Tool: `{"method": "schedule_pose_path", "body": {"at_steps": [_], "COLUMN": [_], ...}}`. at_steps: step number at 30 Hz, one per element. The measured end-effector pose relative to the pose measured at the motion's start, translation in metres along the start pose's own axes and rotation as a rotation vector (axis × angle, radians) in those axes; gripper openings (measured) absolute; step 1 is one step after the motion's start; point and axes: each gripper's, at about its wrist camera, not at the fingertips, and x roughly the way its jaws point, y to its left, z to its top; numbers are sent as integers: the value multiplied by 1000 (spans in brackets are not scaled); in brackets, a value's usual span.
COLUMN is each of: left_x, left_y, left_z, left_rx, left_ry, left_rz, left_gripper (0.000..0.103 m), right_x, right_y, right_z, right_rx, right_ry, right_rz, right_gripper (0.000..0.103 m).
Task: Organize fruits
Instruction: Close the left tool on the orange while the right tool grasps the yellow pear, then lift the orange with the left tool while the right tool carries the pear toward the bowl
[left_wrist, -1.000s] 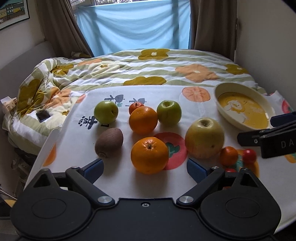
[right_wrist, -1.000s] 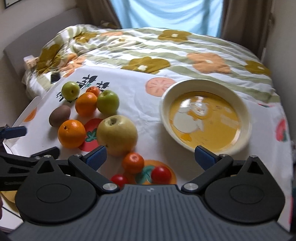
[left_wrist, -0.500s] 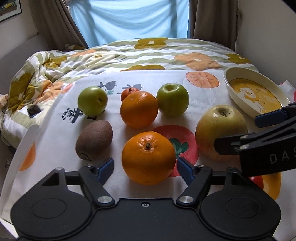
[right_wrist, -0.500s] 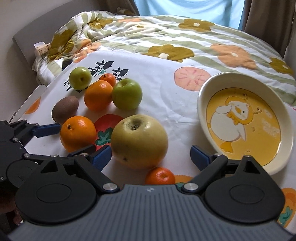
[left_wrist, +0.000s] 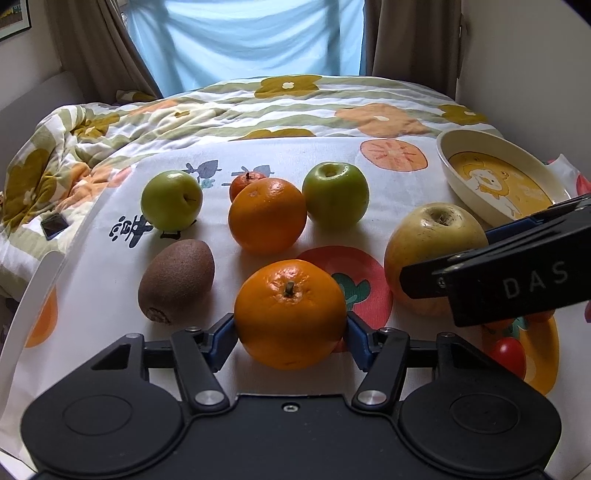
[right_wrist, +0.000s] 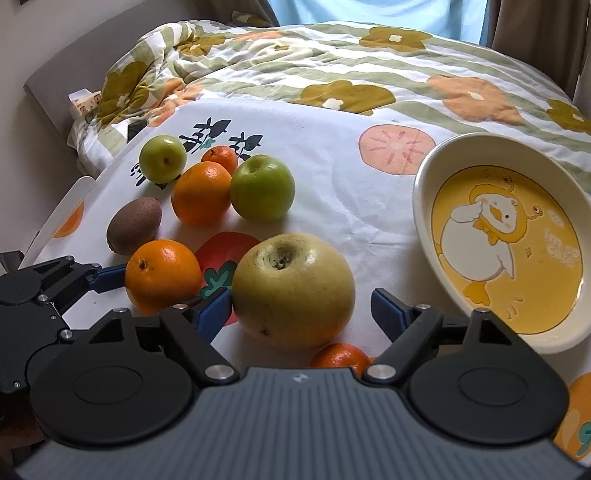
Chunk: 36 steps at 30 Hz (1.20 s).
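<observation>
Both jaws have closed in: your left gripper (left_wrist: 290, 330) now pinches the near orange (left_wrist: 290, 314), while your right gripper (right_wrist: 301, 308) brackets the big yellow apple (right_wrist: 293, 290), right pad not yet touching. Both fruits sit on the tablecloth (right_wrist: 343, 199), the plate (right_wrist: 421, 206) beside them.

The left wrist view looks low and close across the printed cloth (left_wrist: 388, 206) toward the curtained window (left_wrist: 251, 40), from just behind the near orange (left_wrist: 290, 314). The right wrist view sits further right, slightly higher, close behind the large yellow apple (right_wrist: 293, 291). Both share the fruit cluster and the duck plate (right_wrist: 424, 206).
</observation>
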Motion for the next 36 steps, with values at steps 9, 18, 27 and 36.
{"method": "schedule_pose_path", "body": {"at_steps": [9,18,27,36], "left_x": [-3,-25,-82,-132], "left_y": [3,7,-1,-15], "left_z": [-3,-2,20,56], "left_rx": [-11,-32,-55,-38], "left_ry": [7,-5,-64,-170], "left_rz": [10,32,64,17], "left_gripper": [65,65,65,65], "right_x": [4,-2,-63,-133], "right_y": [1,3,-1,-29], "right_z": [0,2,13,18], "right_rx": [2,2,26,77], "right_ry": [12,-18,-104,-201], "right_rz": [1,18,55,17], "right_gripper": [94,90,90,90]}}
